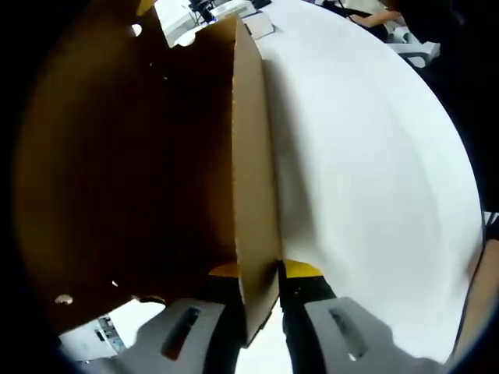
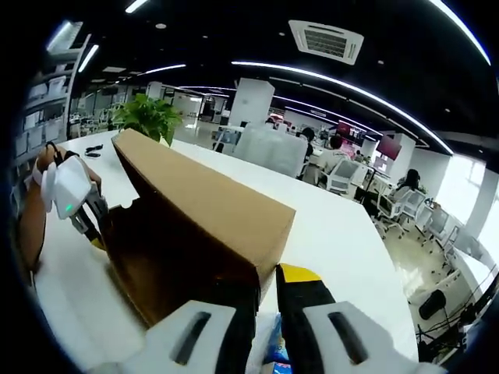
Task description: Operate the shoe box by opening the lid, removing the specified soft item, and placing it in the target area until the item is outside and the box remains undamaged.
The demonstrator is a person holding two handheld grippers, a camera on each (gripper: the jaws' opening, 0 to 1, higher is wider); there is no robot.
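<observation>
I'm in the lid-opening step. My left gripper has its jaws pinched on the edge of the brown cardboard lid, which stands on edge above the white table. In the right gripper view, the left gripper shows at the lid's far end, and my right gripper pinches the lid's near corner, the lid raised and tilted. Something blue peeks below; I cannot tell whether it's the soft item. Next, I judge, swing the lid fully back without creasing it.
</observation>
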